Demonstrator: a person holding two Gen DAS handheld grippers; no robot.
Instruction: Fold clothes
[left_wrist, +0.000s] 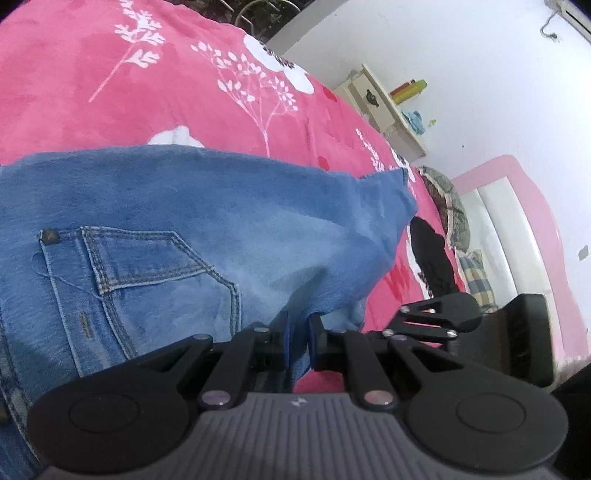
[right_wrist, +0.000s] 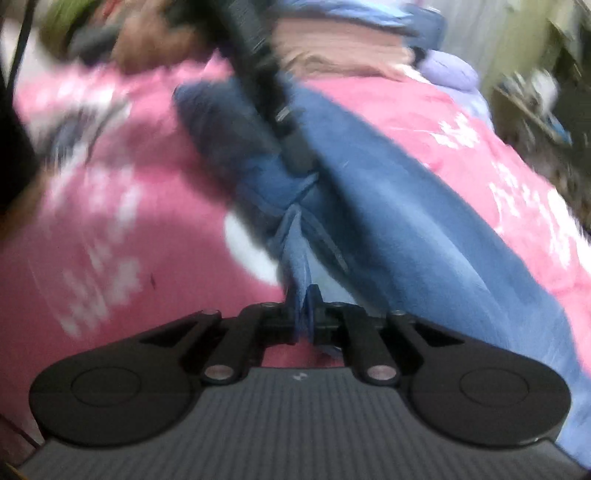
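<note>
At bottom centre of both views, your left gripper (left_wrist: 299, 334) and right gripper (right_wrist: 304, 314) each pinch the jeans (left_wrist: 177, 236), bunched on the bedspread (left_wrist: 110, 92), likely ready for a fold.

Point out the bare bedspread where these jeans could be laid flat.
Open pink floral bedspread lies beyond the jeans, up to the far edge. Crowded: toward the headboard, where a black garment and pillows lie.

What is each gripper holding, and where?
Both hold the jeans: the left gripper pinches a fabric edge beside the back pocket; the right gripper pinches a bunched fold of denim.
</note>
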